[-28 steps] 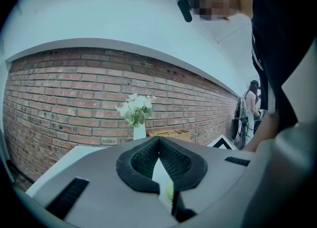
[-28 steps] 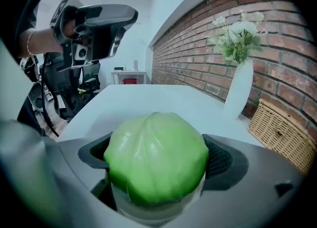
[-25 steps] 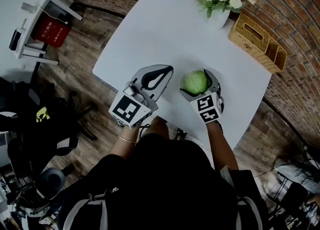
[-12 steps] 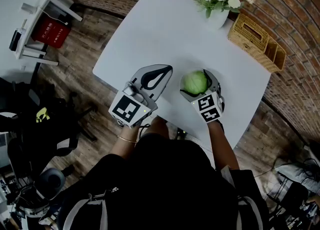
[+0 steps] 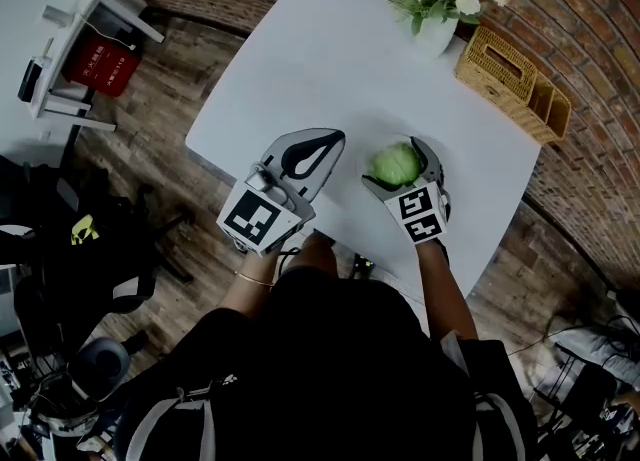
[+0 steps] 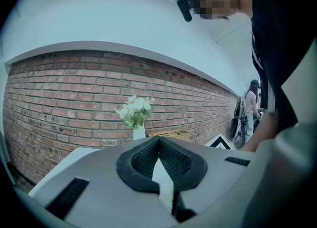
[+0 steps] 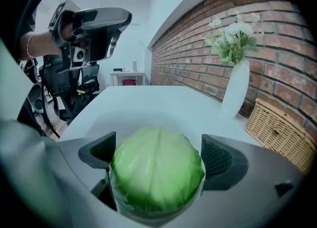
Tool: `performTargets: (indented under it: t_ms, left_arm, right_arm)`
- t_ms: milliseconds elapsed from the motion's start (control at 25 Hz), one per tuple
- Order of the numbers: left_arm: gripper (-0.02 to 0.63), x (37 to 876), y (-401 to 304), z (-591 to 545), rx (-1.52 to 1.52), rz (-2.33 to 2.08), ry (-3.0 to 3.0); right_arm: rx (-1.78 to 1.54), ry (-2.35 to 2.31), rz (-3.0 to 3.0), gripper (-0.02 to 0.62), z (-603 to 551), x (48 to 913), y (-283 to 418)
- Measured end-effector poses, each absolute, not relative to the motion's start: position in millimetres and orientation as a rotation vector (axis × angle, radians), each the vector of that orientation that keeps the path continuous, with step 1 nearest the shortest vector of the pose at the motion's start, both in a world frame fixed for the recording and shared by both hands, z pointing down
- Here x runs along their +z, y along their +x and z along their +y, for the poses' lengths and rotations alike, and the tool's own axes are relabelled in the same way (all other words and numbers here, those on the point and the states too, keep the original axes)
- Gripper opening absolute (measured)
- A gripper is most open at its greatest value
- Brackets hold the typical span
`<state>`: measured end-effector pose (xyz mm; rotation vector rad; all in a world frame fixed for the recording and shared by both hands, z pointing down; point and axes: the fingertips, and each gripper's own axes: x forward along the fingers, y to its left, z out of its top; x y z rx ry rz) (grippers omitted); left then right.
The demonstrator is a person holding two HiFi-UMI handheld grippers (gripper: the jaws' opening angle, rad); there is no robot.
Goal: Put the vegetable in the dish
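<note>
though underside out of sight, cabbage point(image 7: 156, 172) in right gripper point(image 7: 158, 154)

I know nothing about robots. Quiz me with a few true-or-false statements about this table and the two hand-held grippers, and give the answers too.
1. The right gripper holds a round green cabbage. True.
2. The left gripper grips a second vegetable. False: its jaws are together with nothing between them.
3. A white vase of white flowers stands on the white table. True.
4. The woven wicker basket sits on the wooden floor. False: it rests on the table, at the corner beside the vase.
</note>
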<state>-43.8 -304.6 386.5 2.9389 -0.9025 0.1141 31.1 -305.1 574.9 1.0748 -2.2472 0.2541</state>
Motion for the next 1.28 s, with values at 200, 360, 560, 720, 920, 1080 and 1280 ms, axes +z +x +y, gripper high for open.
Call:
performTargets:
  t_ms: [200,360,560,720,920,1080,1280]
  left_arm:
    - [0.002,385.7,-45.1,-302.7,0.113,-0.9,2.942]
    - [0.002,385.6,-45.1,-301.1,0.111,-0.901,2.94]
    - [0.002,385.5,-46.6,-299.7,0.101,-0.903,2.935]
    - [0.002,384.8,-46.5,-298.0,0.102,-0.904,2.94]
    - [0.002,385.0,-46.0,-296.0,0.102,-0.902,2.938]
    - [0.002,385.3,-46.9,-296.0,0.1,-0.908,2.936]
    - [0.002,384.5,-43.9,-295.7,0.099,-0.906,2.936]
  right_arm:
    - [0.259,1.083,-2.242,0.517,-303.3,575.5,32.7]
    - [0.248,1.097,-2.243,0.517,-302.8,573.4,33.6]
    - [0.21,1.119,-2.257,0.517,-304.4,563.9,34.2]
    - [0.233,1.141,-2.276,0.515,-303.8,560.4,34.4]
    - [0.238,1.171,-2.295,0.514,-303.5,554.5,35.1]
    - [0.212,1.192,-2.299,0.514,-304.1,548.9,36.9]
    - [0.214,1.183,-2.333,0.514,-304.1,543.2,36.4]
